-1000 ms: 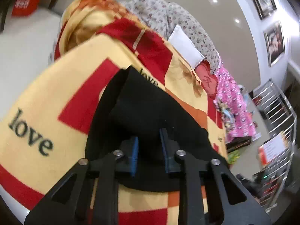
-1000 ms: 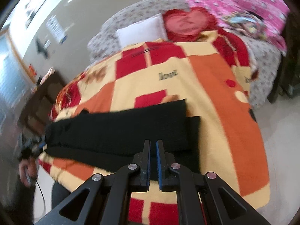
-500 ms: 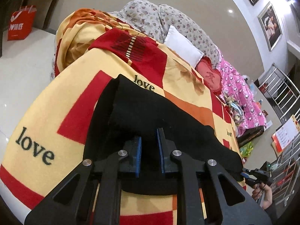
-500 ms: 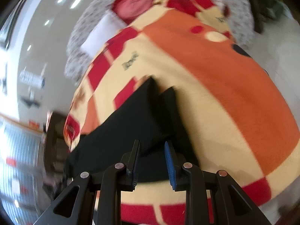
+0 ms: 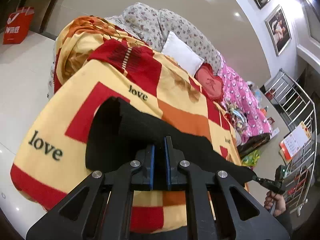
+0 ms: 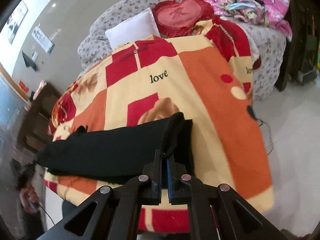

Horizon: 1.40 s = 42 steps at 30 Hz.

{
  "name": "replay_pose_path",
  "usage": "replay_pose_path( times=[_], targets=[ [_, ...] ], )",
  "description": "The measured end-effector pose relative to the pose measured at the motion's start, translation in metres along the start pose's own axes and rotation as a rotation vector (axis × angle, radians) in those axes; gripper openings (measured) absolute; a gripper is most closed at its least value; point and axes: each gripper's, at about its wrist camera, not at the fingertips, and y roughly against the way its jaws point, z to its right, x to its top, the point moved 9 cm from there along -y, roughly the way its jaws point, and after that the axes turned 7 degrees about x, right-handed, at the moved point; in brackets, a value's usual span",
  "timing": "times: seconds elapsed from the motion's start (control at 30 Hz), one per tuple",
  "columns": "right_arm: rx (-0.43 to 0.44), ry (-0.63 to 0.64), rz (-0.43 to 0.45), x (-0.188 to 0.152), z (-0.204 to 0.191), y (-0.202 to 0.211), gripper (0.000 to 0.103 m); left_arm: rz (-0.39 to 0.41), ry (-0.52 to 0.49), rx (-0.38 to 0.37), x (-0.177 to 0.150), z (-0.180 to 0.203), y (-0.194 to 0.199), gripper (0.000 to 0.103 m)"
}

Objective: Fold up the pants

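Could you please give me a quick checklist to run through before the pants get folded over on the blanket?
1. Right gripper has fabric: ok; its jaws are nearly shut on the raised end of the black pants.
2. Left gripper has fabric: cannot tell; its blue pads sit narrowly apart over the pants, no pinch visible.
3. Pants lie stretched between the two grippers: ok; one long band across the blanket.
4. Layers aligned at the far end in the left wrist view: not ok; the edges are offset.
5. Landing area free: ok; bare blanket beyond the pants, the white pillow well clear.
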Motion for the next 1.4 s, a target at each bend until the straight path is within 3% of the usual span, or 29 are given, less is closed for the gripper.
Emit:
replay_pose_path(
  times=[0.13,0.47,0.77,0.9,0.97,1.03,1.07,1.1,1.17,1.23,1.3,1.4],
  targets=[
    [-0.028,-0.037,-0.054,-0.013,0.02,-0.025,0.003,-0.077,0.013,0.056,-0.024,-0.016,-0.023,0.007],
    [-0.011,-0.088,-0.073,-0.033,0.031,-0.04,0.003,-0.095,0.055,0.085,-0.043,-0.04,-0.03,0.007],
    [0.004,-0.101,-0.043,-0.035,0.032,-0.04,0.003,-0.09,0.082,0.064,-0.042,-0.045,-0.031,0.01],
    [0.017,-0.118,-0.028,-0.035,0.034,-0.038,0.003,-0.029,0.002,0.148,-0.031,-0.05,-0.022,0.021],
    [-0.015,-0.12,-0.008,-0.032,0.037,-0.029,0.003,0.024,-0.014,0.251,-0.021,-0.06,-0.01,0.021],
    [-0.113,-0.072,0.068,-0.021,0.037,-0.01,0.004,0.11,-0.005,0.386,-0.004,-0.075,0.01,0.021],
    [-0.168,-0.028,0.119,-0.013,0.033,0.003,0.005,0.167,-0.004,0.426,0.004,-0.075,0.021,0.021],
    [-0.192,0.008,0.159,-0.006,0.025,0.011,0.006,0.205,-0.022,0.415,0.01,-0.067,0.025,0.021],
    [-0.186,0.102,0.215,0.011,-0.007,0.014,0.006,0.212,-0.119,0.338,0.017,-0.033,0.017,0.021],
    [-0.118,0.206,0.221,0.025,-0.053,-0.001,0.006,0.121,-0.253,0.263,0.011,0.008,-0.016,0.022],
    [-0.011,0.315,0.207,0.032,-0.111,-0.029,0.006,0.061,-0.367,0.243,0.001,0.034,-0.051,0.022],
    [0.16,0.451,0.135,0.032,-0.199,-0.083,0.006,0.036,-0.425,0.382,-0.005,0.024,-0.085,0.022]
  ],
)
